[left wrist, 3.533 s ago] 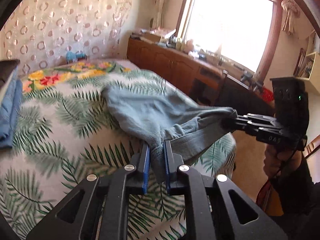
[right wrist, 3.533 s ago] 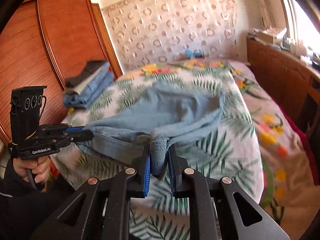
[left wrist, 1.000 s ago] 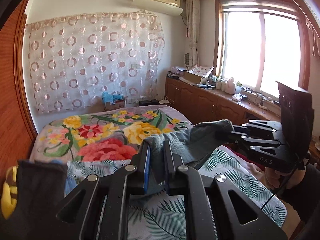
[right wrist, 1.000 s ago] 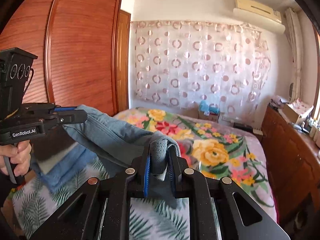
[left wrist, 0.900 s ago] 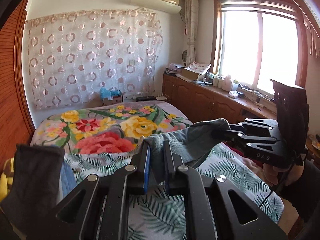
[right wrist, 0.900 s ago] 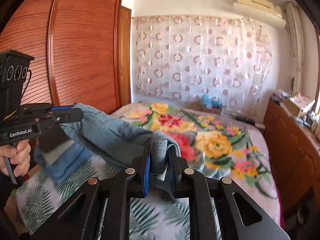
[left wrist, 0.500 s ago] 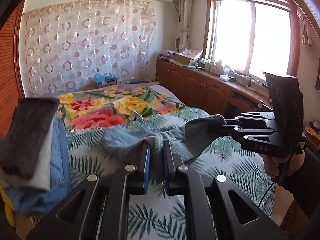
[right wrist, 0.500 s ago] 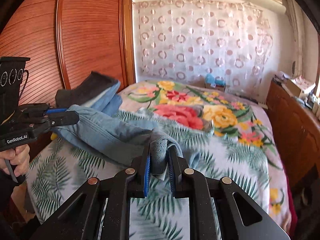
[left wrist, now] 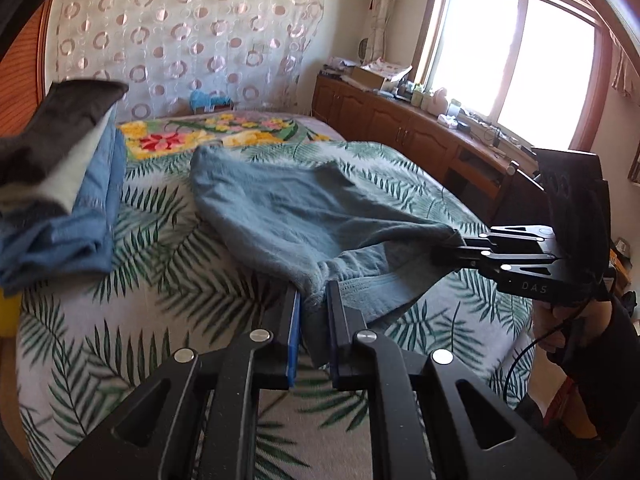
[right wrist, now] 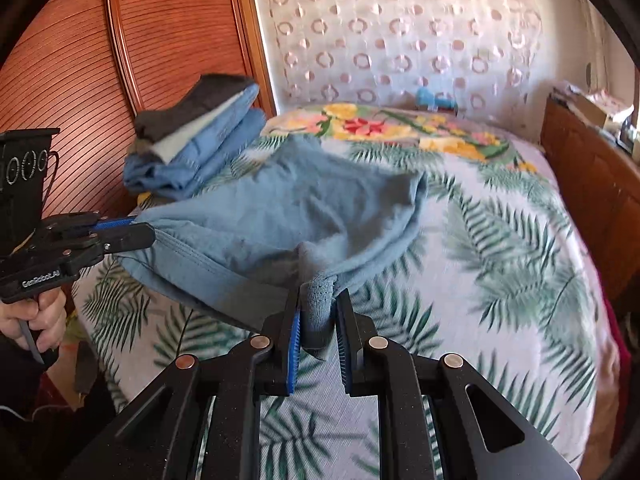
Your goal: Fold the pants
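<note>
Blue-grey pants [left wrist: 288, 208] [right wrist: 304, 208] stretch between both grippers above the palm-leaf bedspread [left wrist: 132, 280] [right wrist: 500, 264]. Their far end lies on the bed; the near waistband edge hangs in the air. My left gripper [left wrist: 313, 300] is shut on one waistband corner. It also shows in the right wrist view as the left gripper [right wrist: 140, 234], at the left. My right gripper [right wrist: 318, 308] is shut on a bunched corner of the pants. In the left wrist view the right gripper [left wrist: 448, 246] clamps the cloth at the right. A hand [left wrist: 552, 332] holds it.
A stack of folded clothes [left wrist: 60, 208] [right wrist: 196, 140], blue with grey and dark layers on top, sits at the bed's left edge by a wooden wardrobe [right wrist: 120, 60]. A wooden cabinet [left wrist: 400, 132] with clutter runs under the window. A floral blanket [right wrist: 400, 128] covers the bed's far end.
Both grippers have come down and toward the bed with the pants. The pants hung in the air a second ago; now their far part lies on the bedspread.
</note>
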`<state>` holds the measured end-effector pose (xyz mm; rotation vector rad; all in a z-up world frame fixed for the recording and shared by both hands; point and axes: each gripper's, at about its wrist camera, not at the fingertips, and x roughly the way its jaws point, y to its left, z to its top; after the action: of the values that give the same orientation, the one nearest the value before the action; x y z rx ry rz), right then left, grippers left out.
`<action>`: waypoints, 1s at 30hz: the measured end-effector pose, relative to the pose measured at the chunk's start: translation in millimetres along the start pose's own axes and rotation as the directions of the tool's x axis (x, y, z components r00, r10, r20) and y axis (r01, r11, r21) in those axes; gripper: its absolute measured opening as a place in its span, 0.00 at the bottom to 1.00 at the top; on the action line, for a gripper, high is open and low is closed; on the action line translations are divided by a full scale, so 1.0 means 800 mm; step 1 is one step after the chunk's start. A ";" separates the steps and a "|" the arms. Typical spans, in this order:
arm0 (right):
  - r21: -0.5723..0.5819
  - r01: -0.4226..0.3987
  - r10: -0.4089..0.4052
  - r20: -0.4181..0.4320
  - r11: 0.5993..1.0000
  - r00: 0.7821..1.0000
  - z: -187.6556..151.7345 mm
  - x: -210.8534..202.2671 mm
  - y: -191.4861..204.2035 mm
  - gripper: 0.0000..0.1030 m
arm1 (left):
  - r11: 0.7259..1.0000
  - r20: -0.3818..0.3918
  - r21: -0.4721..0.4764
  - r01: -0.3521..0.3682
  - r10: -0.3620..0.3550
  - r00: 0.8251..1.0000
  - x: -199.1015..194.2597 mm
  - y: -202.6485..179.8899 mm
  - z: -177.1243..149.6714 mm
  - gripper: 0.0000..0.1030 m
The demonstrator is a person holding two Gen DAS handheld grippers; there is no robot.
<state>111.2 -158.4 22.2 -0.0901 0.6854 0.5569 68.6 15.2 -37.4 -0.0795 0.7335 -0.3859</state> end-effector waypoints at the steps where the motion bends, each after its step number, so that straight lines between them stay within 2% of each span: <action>1: 0.010 -0.010 0.010 -0.007 1.000 1.000 -0.005 -0.001 0.000 0.15 | 1.000 -0.011 0.003 -0.004 0.004 1.000 0.002 -0.001 -0.007 0.12; 5: 0.010 -0.015 0.015 -0.044 1.000 0.999 -0.008 -0.001 0.000 0.15 | 1.000 -0.050 0.012 -0.023 0.024 0.998 0.012 -0.004 -0.024 0.12; 14: -0.002 -0.001 0.000 -0.071 1.000 0.997 -0.013 -0.007 0.002 0.15 | 0.999 -0.081 0.005 -0.041 0.041 0.996 0.019 -0.003 -0.043 0.14; 17: 0.009 0.012 -0.012 -0.078 1.000 0.997 -0.017 -0.006 0.001 0.18 | 0.999 -0.100 -0.006 -0.052 0.051 0.994 0.025 0.000 -0.046 0.23; 18: 0.011 0.020 -0.020 -0.079 1.000 0.997 -0.019 -0.005 0.003 0.23 | 0.999 -0.101 -0.005 -0.052 0.052 0.994 0.025 0.000 -0.047 0.30; 19: 0.013 0.037 -0.035 -0.079 0.999 0.996 -0.018 -0.006 0.004 0.24 | 0.999 -0.098 -0.005 -0.051 0.050 0.994 0.025 0.000 -0.047 0.38; 21: 0.019 0.036 -0.034 -0.080 0.999 0.996 -0.018 -0.009 0.004 0.27 | 0.999 -0.086 -0.006 -0.049 0.049 0.995 0.023 0.001 -0.047 0.46; 26: 0.018 0.057 -0.056 -0.070 0.998 0.996 -0.026 -0.042 -0.004 0.28 | 0.998 -0.083 -0.006 -0.056 0.055 0.995 0.025 0.004 -0.040 0.46; 30: 0.004 0.106 -0.106 -0.012 0.994 0.994 -0.031 -0.084 -0.014 0.28 | 0.998 -0.080 -0.008 -0.065 0.065 0.995 0.027 0.007 -0.034 0.47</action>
<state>59.9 -205.4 43.7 -0.1250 0.6890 0.4537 66.8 14.0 -72.3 -0.0504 0.8145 -0.3244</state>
